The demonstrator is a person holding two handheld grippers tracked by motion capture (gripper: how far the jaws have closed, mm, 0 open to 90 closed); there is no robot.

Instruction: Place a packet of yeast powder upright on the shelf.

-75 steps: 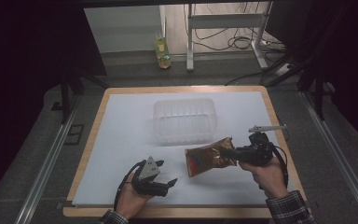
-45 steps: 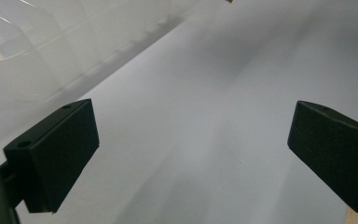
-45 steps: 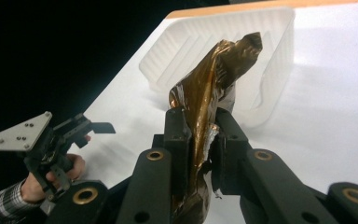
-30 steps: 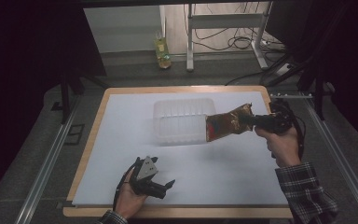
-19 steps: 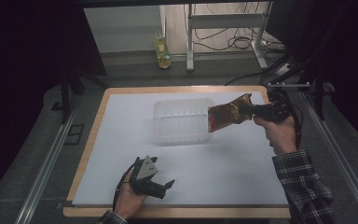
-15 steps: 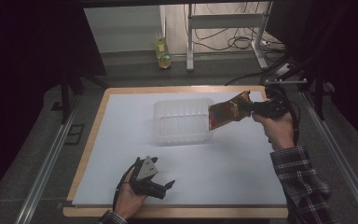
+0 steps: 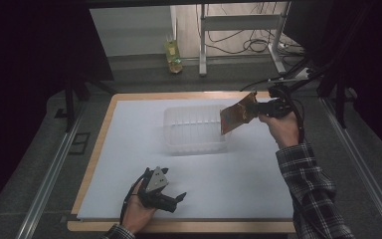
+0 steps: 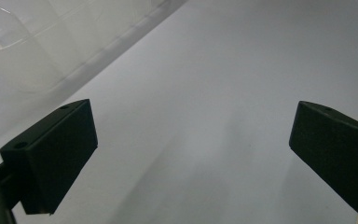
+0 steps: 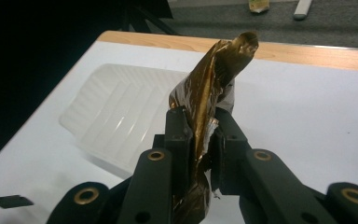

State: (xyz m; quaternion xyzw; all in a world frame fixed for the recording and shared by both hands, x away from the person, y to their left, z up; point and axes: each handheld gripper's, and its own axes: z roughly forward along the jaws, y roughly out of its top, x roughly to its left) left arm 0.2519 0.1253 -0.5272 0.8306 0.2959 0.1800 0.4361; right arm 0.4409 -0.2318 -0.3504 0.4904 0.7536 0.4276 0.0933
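My right gripper [image 7: 255,107] is shut on a crinkled gold-brown foil packet [image 7: 238,114], which it holds in the air at the right edge of a clear plastic tray [image 7: 195,128]. In the right gripper view the foil packet [image 9: 208,93] stands pinched between the jaws of the right gripper [image 9: 200,133], with the clear tray [image 9: 116,119] below and to the left. My left gripper [image 7: 178,199] rests low near the table's front edge, open and with nothing between its fingers. The left gripper [image 8: 193,151] has only white table between its wide-apart jaws, and the tray [image 8: 32,42] lies at upper left.
A white sheet [image 7: 129,144] covers a wooden-rimmed table [image 7: 92,169]. Behind the table stand a yellow-green bottle [image 7: 172,51], metal frame legs [image 7: 202,45] and loose cables [image 7: 248,46] on the floor. Dark stands rise at the left and right.
My right gripper has lifted the foil packet from the table's front right and carried it back and up to the tray's right edge. The left gripper has stayed put.
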